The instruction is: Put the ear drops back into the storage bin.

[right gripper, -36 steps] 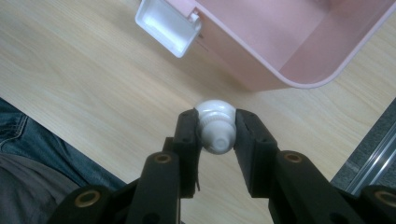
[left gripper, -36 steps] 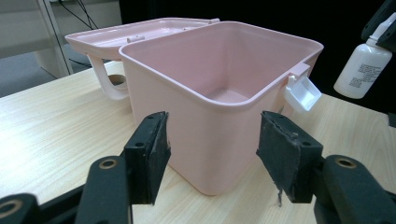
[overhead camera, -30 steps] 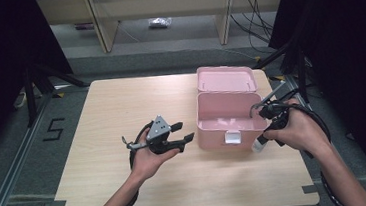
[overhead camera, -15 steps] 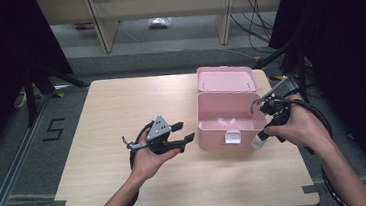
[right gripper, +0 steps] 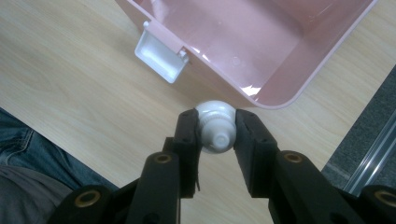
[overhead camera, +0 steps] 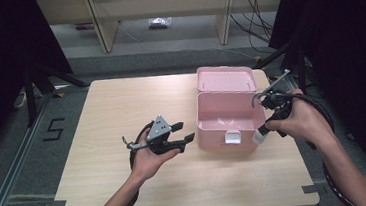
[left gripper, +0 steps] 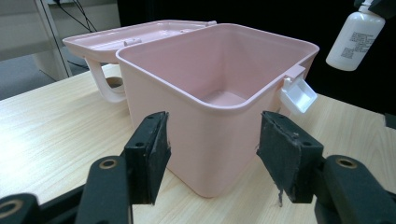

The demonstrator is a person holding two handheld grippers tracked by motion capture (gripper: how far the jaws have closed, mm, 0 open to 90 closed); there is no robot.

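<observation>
Pink plastic box (overhead camera: 228, 121) is seen standing on the wooden table (overhead camera: 97, 115), right of centre, lid (overhead camera: 225, 79) thrown fully back and lying flat behind the body at 12 o'clock. A loop handle (left gripper: 100, 84) is seen under the lid edge in the left gripper view. White latch (overhead camera: 232, 138) is mounted on the front wall, facing the person at 6 o'clock. Interior is seen in the left and right gripper views: bare pink floor and walls, with nothing lying on the visible part of the floor.

Small white bottle (right gripper: 215, 126) is clamped between the jaws of the right gripper (right gripper: 215, 128), pads pressed on both sides at the cap end, cap end turned toward the gripper's camera. In the high view the bottle (overhead camera: 260, 135) is held off the table at the box's front right corner, roughly 4 o'clock from the box centre, outside the rim and not over the opening. In the left gripper view it (left gripper: 354, 37) is seen hanging above and beyond the latch side of the box, printed label visible, text too small to be read.

Left gripper (overhead camera: 181, 133) is held in the left hand (overhead camera: 150, 158) just left of the box, at its 9 o'clock, pointed at the box side. Jaws are spread apart and nothing is gripped; the box corner is seen framed between them in its own view, with no contact seen.
</observation>
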